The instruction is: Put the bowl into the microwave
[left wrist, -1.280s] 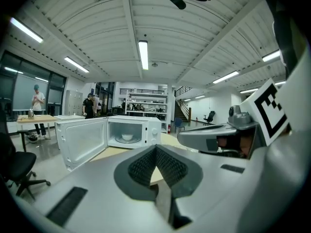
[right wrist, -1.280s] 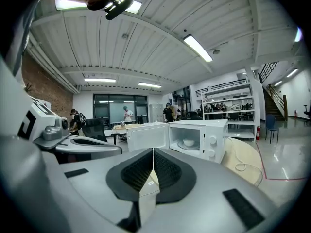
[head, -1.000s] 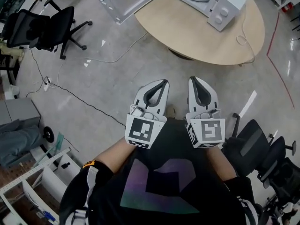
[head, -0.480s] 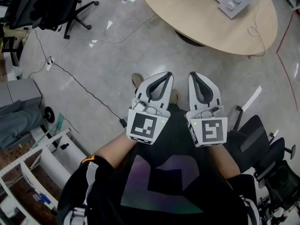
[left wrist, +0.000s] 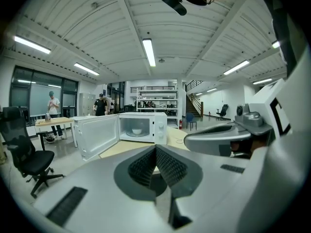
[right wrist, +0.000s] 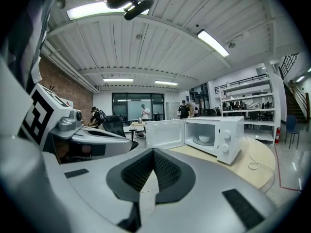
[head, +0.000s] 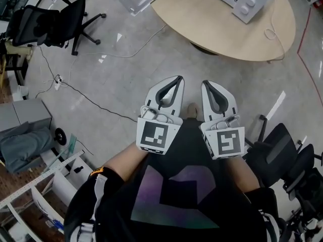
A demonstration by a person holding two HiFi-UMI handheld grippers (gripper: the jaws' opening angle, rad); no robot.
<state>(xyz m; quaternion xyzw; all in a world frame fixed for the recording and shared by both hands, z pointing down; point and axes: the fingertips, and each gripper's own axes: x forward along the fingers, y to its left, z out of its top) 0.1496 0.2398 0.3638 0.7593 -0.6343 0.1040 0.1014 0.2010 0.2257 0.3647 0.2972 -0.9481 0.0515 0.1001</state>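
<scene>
A white microwave [left wrist: 143, 127] stands on an oval wooden table [head: 222, 29] several steps ahead, its door [left wrist: 96, 136] swung open to the left. A small white bowl [left wrist: 137, 131] sits inside on the turntable, and the right gripper view shows that bowl [right wrist: 204, 140] too. In the head view only the microwave's [head: 250, 1] corner and door show at the top edge. My left gripper [head: 177, 78] and right gripper [head: 204, 83] are held side by side close to my body, far from the table. Both are shut with nothing between the jaws.
A black office chair [head: 48, 24] stands at the left and another [head: 282, 158] at my right. Cables [head: 91, 97] trail across the grey floor. A cord [head: 270, 34] lies on the table's right side. People [left wrist: 101, 105] stand far back by a table.
The head view has swayed a little, so the table and microwave sit slightly differently at the top. Both grippers stay shut and side by side in front of me.
</scene>
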